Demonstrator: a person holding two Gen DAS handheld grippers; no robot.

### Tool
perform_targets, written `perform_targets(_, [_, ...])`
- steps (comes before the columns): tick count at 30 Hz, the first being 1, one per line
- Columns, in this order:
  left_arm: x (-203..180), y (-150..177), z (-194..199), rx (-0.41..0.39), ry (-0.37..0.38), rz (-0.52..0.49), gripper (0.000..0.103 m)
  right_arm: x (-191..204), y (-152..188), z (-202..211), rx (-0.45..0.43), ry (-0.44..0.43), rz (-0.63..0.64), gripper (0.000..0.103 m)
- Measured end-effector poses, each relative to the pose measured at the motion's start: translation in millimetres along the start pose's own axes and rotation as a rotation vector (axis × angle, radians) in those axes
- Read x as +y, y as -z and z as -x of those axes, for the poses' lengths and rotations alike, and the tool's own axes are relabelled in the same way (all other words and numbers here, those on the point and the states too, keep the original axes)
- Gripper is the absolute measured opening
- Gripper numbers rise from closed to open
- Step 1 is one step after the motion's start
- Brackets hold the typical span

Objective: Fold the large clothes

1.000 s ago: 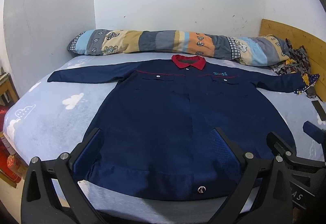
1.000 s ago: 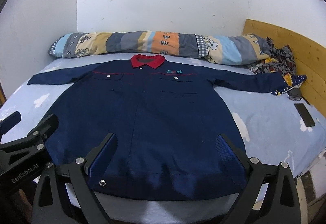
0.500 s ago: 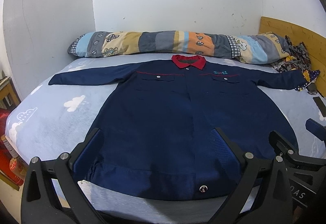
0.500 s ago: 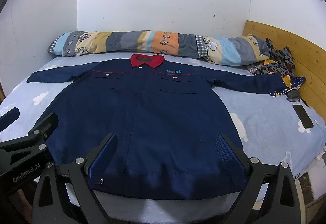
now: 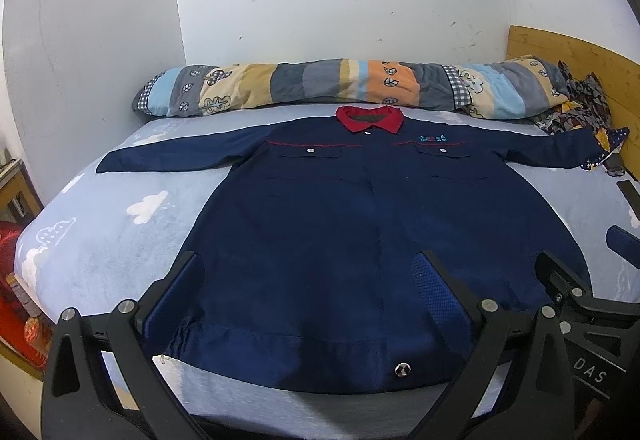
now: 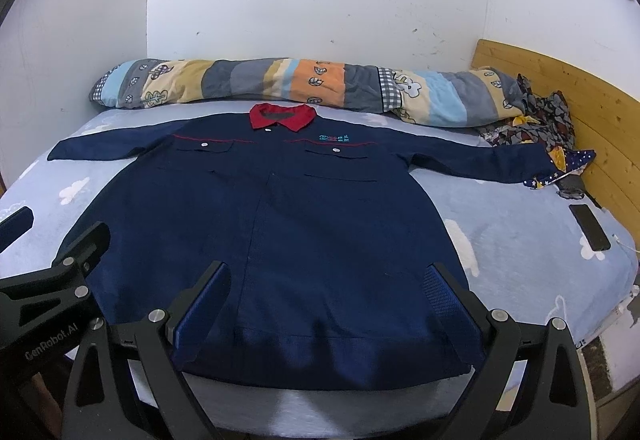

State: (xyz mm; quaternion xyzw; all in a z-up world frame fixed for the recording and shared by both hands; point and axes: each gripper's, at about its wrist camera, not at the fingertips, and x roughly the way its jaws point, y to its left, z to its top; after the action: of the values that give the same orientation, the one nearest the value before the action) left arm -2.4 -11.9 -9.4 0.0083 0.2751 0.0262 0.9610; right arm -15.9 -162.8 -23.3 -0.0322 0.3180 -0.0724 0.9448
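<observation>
A large navy work jacket [image 5: 352, 224] with a red collar [image 5: 369, 118] lies flat and face up on the bed, both sleeves spread out to the sides; it also shows in the right wrist view [image 6: 280, 224]. My left gripper [image 5: 310, 276] is open and empty, held just above the jacket's hem on its left half. My right gripper [image 6: 326, 282] is open and empty above the hem on its right half. Each gripper shows at the edge of the other's view.
The bed [image 5: 104, 240] has a light blue sheet with white clouds. A rolled patchwork quilt [image 5: 360, 83] lies along the back wall. Patterned cloth [image 6: 532, 119] is piled by the wooden headboard [image 6: 560, 87] at right. A dark phone [image 6: 590, 226] lies near the right edge.
Both grippers have pulled back and risen slightly, so the jacket sits a little lower and farther in view. Nothing on the bed has moved.
</observation>
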Motion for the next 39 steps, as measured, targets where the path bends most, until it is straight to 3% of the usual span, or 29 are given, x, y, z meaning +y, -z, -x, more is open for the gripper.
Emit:
perform_targets(8, [-0.8, -1.2, -0.2, -0.014, -0.013, 0.002, 0.103, -5.1, 1.3, 0.6, 0.006, -0.002, -0.008, 0.098])
perform_targets(24, [2.2, -7.3, -7.3, 0.053, -0.007, -0.026, 0.103, -29.6, -2.0, -0.4, 0.031, -0.034, -0.083, 0.098])
perform_targets(31, [2.5, -19.5, -35.5, 0.111, 0.001, -0.039, 0.103, -116.7, -24.9, -25.4, 0.116, -0.123, -0.331, 0.098])
perform_targets(36, [-4.3, -52.0, -87.8, 0.139, 0.069, -0.009, 0.103, -202.3, -36.6, -51.5, 0.125, -0.146, -0.496, 0.098])
perform_targets(39, [-17.7, -75.3, -126.2, 0.173, 0.130, -0.050, 0.103, -258.9, -37.2, -74.5, 0.147, -0.156, -0.612, 0.098])
